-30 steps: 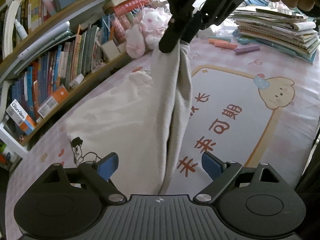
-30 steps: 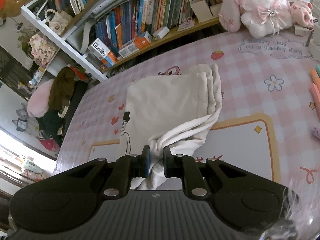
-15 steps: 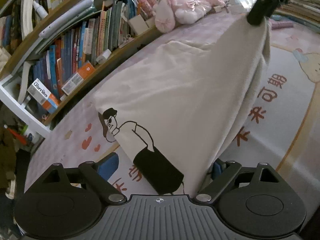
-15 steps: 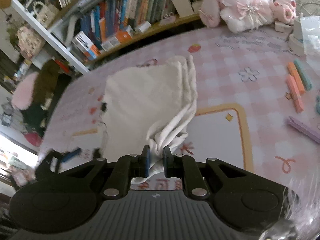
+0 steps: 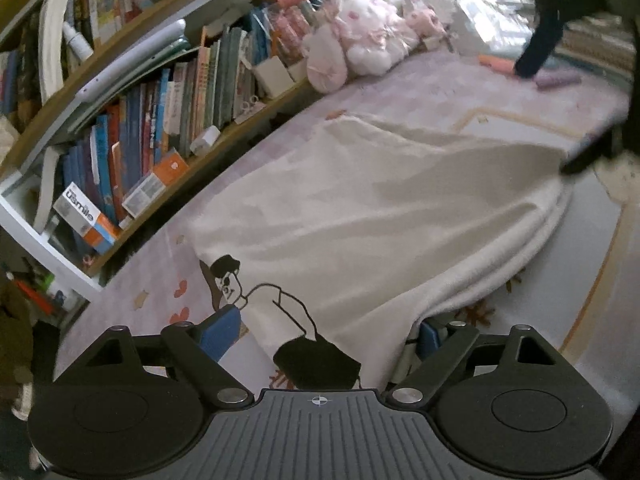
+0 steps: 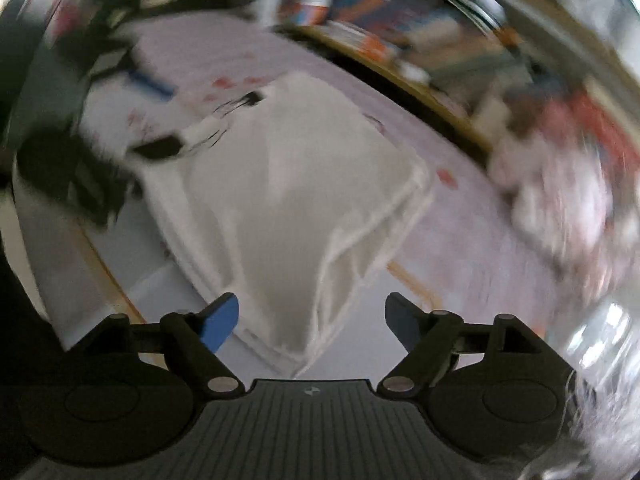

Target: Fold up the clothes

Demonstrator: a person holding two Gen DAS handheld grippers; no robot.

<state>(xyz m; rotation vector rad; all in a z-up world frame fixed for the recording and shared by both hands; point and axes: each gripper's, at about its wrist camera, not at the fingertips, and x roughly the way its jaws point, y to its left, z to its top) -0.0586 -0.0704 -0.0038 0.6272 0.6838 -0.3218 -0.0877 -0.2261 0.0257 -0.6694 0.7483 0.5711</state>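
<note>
The cream garment [image 5: 380,208] lies folded over on the tabletop [image 5: 592,264], its stacked edges running along the right side in the left wrist view and a line drawing of a figure [image 5: 256,300] printed on the end nearest that camera. In the right wrist view, which is smeared with motion blur, the same cloth [image 6: 304,184] spreads flat with one corner pointing toward the camera between the blue pads. The right gripper [image 6: 312,316] has just been opening; its jaws stand wide apart, released, the corner of the cloth lying between them without either pad pressing it. The left gripper [image 5: 328,332] also has its jaws spread wide; the printed end of the garment lies between them, and cloth drapes against the right pad, though neither pad clamps it. The tabletop carries a pink checked mat with a pale panel framed in yellow. Beyond the garment, a pink plush toy [image 5: 356,48] sits at the back, and a bookshelf [image 5: 152,120] packed with books runs along the far edge
</note>
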